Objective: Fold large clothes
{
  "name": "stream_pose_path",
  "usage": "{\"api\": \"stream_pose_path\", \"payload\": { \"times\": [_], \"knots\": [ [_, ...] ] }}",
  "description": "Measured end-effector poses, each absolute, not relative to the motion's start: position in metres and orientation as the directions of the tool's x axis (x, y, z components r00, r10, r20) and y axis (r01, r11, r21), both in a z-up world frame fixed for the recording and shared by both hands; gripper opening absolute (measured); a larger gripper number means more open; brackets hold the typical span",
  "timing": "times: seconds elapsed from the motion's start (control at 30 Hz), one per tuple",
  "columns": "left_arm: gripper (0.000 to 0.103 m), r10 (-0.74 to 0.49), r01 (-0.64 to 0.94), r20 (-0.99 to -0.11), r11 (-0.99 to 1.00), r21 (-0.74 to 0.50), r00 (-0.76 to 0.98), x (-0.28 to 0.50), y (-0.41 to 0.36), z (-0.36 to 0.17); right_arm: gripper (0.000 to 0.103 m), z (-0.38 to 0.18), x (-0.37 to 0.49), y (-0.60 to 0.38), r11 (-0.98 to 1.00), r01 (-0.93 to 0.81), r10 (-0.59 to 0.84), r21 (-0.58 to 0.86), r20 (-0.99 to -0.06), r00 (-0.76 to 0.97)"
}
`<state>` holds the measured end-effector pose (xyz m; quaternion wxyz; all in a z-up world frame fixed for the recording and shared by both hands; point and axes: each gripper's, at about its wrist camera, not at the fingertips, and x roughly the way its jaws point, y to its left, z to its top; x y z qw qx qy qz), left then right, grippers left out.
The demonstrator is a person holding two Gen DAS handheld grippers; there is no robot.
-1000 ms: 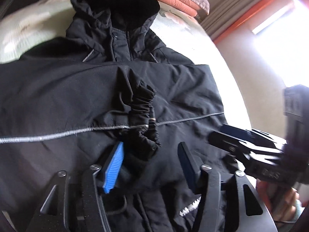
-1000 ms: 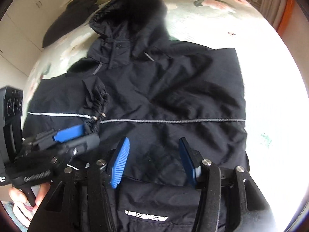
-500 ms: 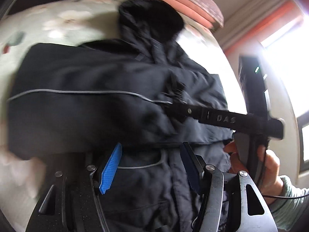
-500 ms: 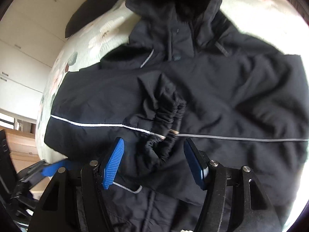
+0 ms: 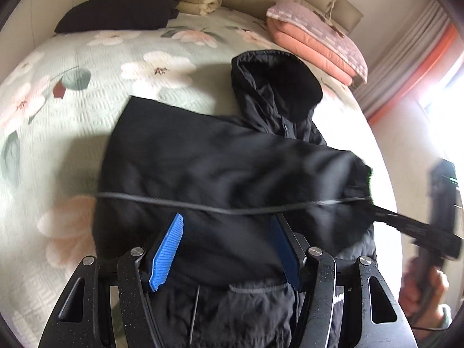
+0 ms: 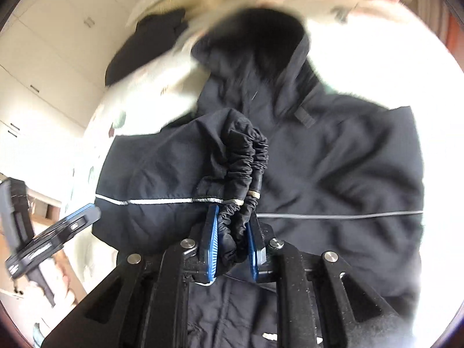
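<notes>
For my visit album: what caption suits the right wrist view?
Right gripper closing its blue fingers on the elastic cuff of a black hooded jacket.

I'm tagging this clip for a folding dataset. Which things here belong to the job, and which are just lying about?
In the job:
- black hooded jacket
- its elastic sleeve cuff, with the right claw closing on it
- left claw, open

Lying about:
- dark folded garment
- beige bedding
- pink quilts
</notes>
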<state>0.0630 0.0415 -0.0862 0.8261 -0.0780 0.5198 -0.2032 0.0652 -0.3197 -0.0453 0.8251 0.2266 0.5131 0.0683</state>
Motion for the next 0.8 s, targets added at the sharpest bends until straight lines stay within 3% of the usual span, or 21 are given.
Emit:
{"api": "stream_pose_path", "payload": {
  "times": [0.2,0.33,0.43,0.57,0.7,0.8],
  "knots": [
    [0.065,-0.441,0.262,-0.841,0.891,-0.37,0.314,0.083,0.008,-0.113,0.021,-0.011,0.036,-0.394,0.928,0.228,0.143,0.294,-0.847,0.512],
    [0.065,-0.415,0.304,-0.874,0.892,-0.335,0.254,0.083,-0.024,-0.141,0.021,-0.053,0.028,-0.426,0.912,0.316,0.103,0.26,-0.893,0.439],
    [0.065,-0.331,0.348,-0.906,0.909,-0.23,0.264,0.08,-0.043,-0.16,0.021,-0.099,0.03,-0.433,0.898,0.355,0.12,0.261,-0.92,0.373],
    [0.066,-0.253,0.404,-0.921,0.907,-0.119,0.297,0.076,-0.058,-0.166,0.029,-0.138,0.035,-0.434,0.895,0.374,0.131,0.245,-0.943,0.305],
    [0.066,-0.237,0.418,-0.927,0.903,-0.1,0.29,0.076,-0.059,-0.163,0.052,-0.116,0.031,-0.439,0.911,0.355,0.098,0.21,-0.947,0.307],
    [0.066,-0.286,0.406,-0.916,0.9,-0.157,0.28,0.074,-0.054,-0.147,0.053,-0.074,0.029,-0.429,0.936,0.304,0.067,0.179,-0.936,0.346]
  ]
}}
